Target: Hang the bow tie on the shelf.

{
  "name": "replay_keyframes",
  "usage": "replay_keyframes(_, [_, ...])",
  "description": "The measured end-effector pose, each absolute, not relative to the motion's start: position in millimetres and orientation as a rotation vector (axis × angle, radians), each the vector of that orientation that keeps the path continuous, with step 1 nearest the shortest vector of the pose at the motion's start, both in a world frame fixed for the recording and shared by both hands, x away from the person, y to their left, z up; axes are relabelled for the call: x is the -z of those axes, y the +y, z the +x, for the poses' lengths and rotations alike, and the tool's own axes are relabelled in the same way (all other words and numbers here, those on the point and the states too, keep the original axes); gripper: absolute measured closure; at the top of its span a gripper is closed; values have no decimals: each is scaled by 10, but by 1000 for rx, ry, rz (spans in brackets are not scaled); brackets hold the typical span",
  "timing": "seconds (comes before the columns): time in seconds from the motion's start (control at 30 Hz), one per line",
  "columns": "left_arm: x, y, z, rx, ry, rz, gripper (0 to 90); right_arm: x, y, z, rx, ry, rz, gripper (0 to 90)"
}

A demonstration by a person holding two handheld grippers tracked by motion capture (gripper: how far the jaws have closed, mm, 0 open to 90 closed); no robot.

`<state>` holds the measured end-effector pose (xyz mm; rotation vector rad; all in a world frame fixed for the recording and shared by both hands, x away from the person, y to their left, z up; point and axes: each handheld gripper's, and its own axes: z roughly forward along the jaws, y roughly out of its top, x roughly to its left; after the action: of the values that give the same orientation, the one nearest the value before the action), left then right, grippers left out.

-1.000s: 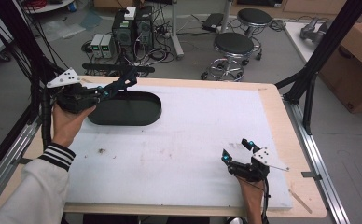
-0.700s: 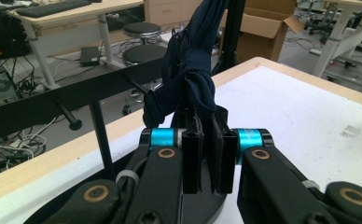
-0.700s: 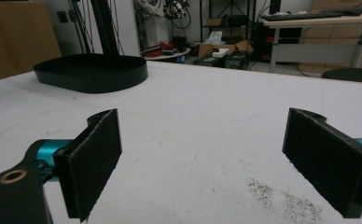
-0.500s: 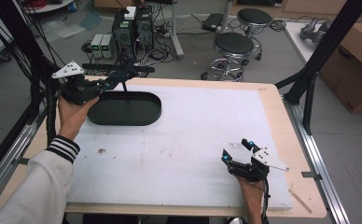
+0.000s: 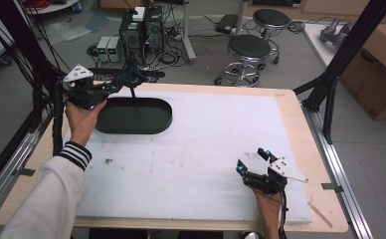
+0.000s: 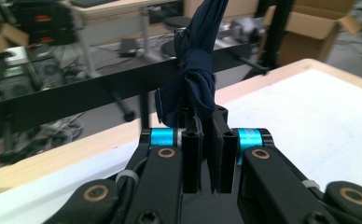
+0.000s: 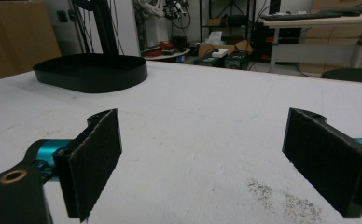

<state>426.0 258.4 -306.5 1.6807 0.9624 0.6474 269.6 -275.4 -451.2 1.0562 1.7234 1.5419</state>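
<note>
My left gripper (image 5: 130, 79) hangs over the far left end of a black oval tray (image 5: 131, 130) and is shut on a dark navy cloth (image 5: 135, 95). The cloth dangles as a thin strip toward the tray. In the left gripper view the jaws (image 6: 206, 122) pinch the bunched, knotted cloth (image 6: 194, 70) close together. My right gripper (image 5: 252, 159) rests open on the white mat near the front right. Its two black pads (image 7: 95, 158) stand wide apart with nothing between them, and the tray (image 7: 90, 74) lies far ahead.
The white mat (image 5: 216, 134) covers most of the wooden table and carries some dark smudges (image 7: 286, 200) by the right gripper. Black frame posts (image 5: 330, 79) stand at the table's sides. Stools and computer boxes sit on the floor beyond the far edge.
My left hand has shifted a little toward the table's far left edge, carrying the cloth along. The right gripper has stayed where it was.
</note>
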Motion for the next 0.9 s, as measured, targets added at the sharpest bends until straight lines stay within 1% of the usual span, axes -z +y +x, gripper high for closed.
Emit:
replay_keyframes(0.1, [3142, 2595, 4280, -646, 999, 1679, 845, 4511, -2754, 2696, -1541, 1724, 1055, 106])
replay_keyframes(0.9, [3358, 2611, 4242, -631, 1032, 1704, 820, 4510, -2750, 2689, -1539, 1728, 1057, 106])
